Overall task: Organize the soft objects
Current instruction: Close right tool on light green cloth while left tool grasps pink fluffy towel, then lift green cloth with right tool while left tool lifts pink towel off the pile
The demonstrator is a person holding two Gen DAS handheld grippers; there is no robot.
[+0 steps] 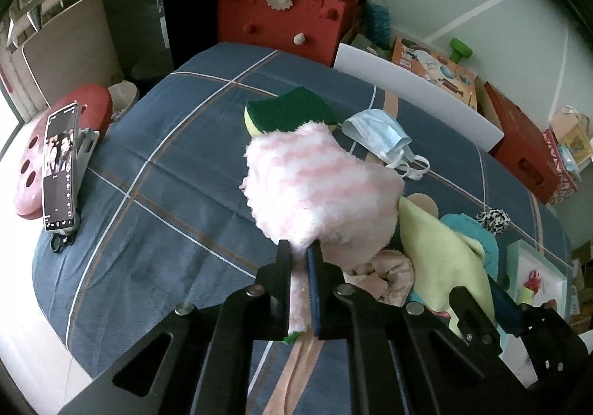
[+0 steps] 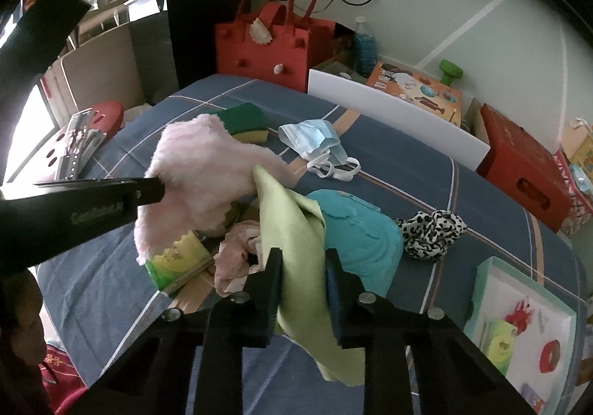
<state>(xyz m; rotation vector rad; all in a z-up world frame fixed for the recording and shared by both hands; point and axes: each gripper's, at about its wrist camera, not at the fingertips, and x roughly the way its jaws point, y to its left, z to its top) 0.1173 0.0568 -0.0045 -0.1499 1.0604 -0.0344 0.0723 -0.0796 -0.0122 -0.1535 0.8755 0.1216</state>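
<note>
The left gripper (image 1: 299, 248) is clenched on the fluffy pink-and-white striped sock (image 1: 318, 181), and the right gripper (image 2: 302, 259) on the pale green cloth (image 2: 296, 226). Both overlap, so lifting may drag the crumpled pink fabric (image 2: 237, 259) beneath.

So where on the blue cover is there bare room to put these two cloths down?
The widest bare stretch of blue cover lies between the phone and the pink sock. A smaller strip lies behind the face mask, before the white board. Around the teal cloth it is crowded.
</note>
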